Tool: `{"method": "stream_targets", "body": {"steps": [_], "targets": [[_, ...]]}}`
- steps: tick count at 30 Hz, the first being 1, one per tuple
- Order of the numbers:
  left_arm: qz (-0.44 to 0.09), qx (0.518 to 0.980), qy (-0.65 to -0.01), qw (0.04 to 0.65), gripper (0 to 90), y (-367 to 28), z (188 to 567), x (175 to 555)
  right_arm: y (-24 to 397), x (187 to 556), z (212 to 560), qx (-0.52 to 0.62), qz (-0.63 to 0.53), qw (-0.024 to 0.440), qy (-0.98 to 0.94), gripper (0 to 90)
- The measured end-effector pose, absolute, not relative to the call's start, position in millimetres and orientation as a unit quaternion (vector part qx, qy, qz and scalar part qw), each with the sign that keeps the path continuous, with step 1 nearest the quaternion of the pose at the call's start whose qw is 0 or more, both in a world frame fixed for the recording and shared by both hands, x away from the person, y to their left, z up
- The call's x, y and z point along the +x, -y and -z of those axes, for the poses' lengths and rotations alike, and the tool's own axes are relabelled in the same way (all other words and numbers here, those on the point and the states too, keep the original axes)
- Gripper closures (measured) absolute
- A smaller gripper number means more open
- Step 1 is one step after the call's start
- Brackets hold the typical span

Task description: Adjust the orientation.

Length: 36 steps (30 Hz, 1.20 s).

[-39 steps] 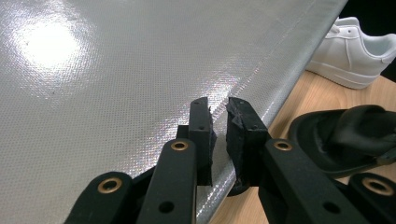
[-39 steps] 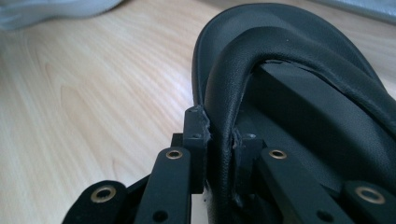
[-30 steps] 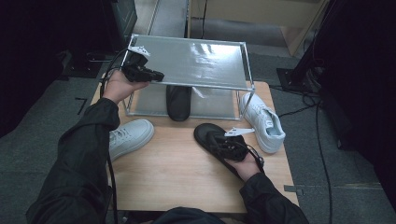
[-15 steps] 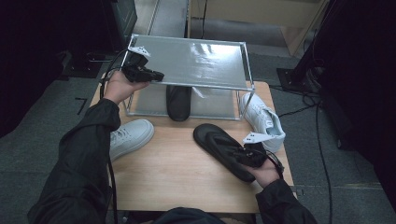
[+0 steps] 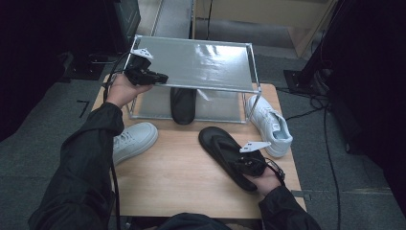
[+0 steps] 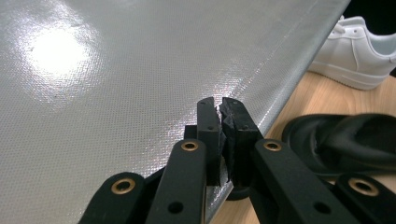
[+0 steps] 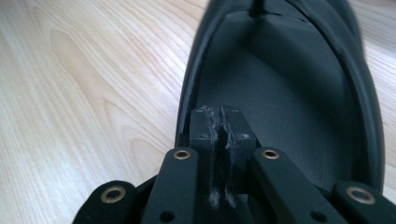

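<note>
Rack (image 5: 194, 64) w/ two shelves stands at the far edge of the tabletop (image 5: 177, 177). Top shelf: bare silvery sheet, glare on it. Lower shelf: one black flip-flop (image 5: 183, 104), toe end sticking out over the shelf's front edge; its rear part is under the top shelf, hard to make out.

Second black flip-flop (image 5: 225, 151) lies flat on the tabletop near the right front corner, angled, heel end toward the person. Right hand-held gripper (image 5: 245, 166) is over that heel end. In the right gripper view the jaws are pressed tight together, having just been closing, above the footbed (image 7: 289, 79); whether they pinch any of the sandal can't be told, the pads look to meet on each other. Toe and strap are cut off at the top of that view & blurred.

Left hand-held gripper (image 5: 160, 76) is at the left front corner of the rack's top shelf, jaws clenched; in the left gripper view they sit right at the sheet's edge (image 6: 261, 116), grip on it not clear.

White sneaker (image 5: 270, 125) near the right edge of the tabletop, beside the rack leg. Other white sneaker (image 5: 134, 139) at the left edge, partly covered by the dark sleeve (image 5: 91, 158).
</note>
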<state>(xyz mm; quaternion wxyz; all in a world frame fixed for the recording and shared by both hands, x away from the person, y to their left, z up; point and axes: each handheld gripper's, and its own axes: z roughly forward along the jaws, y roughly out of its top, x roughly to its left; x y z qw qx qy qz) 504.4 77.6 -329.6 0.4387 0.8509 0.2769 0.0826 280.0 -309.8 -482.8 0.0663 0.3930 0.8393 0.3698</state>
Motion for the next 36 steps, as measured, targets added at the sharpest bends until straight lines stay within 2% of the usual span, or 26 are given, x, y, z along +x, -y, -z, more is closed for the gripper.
{"method": "stream_targets", "body": {"steps": [22, 27, 36], "targets": [[-0.076, 0.847, -0.29, 0.439, 87.0, -78, 330, 505, 261, 292, 482, 0.384, -0.381, 0.034, -0.84, 81.3], [-0.078, 0.848, -0.29, 0.436, 87.1, -77, 329, 504, 268, 288, 478, 0.383, -0.394, 0.033, -0.835, 73.7], [-0.077, 0.848, -0.293, 0.435, 87.1, -77, 329, 504, 304, 282, 461, 0.382, -0.432, 0.082, -0.813, 66.3]]}}
